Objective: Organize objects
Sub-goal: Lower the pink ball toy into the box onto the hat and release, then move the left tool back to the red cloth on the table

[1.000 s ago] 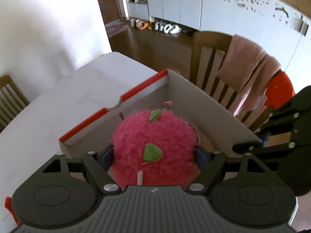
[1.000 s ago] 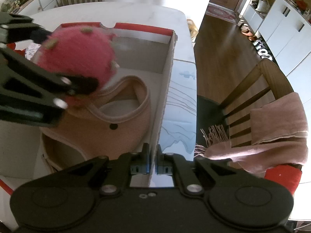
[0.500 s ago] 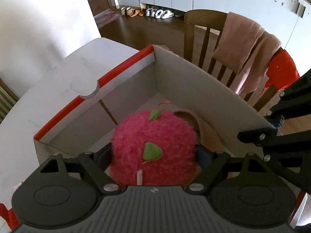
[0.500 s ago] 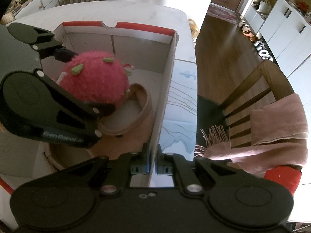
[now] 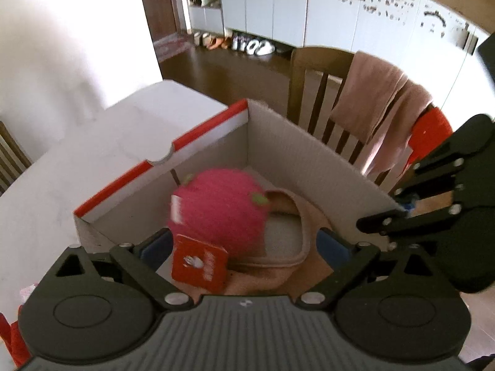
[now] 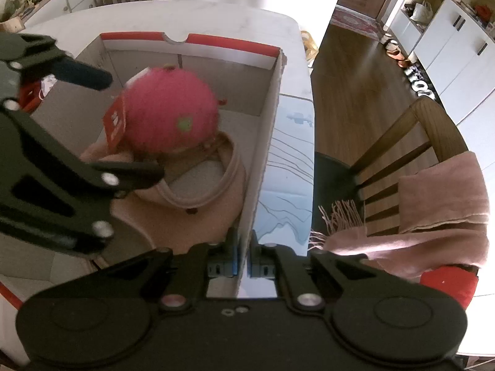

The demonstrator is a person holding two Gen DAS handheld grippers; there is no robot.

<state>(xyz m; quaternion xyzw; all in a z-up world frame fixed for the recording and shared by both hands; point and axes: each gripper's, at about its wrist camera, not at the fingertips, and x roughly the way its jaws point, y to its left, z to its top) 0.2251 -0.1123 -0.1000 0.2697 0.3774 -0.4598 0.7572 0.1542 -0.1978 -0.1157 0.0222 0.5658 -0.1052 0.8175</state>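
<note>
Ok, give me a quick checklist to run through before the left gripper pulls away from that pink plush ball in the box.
1. Left gripper open: ok, its jaws have just been opening and the pads stand clear of the pink plush ball.
2. Ball inside the cardboard box: ok, it lies against the pink cap.
3. Ball at rest: cannot tell, it is blurred in both views.
4. Red tag clear of the left fingers: cannot tell, it hangs close to one pad.
5. Right gripper steadying the box: ok, shut on the box wall.
</note>
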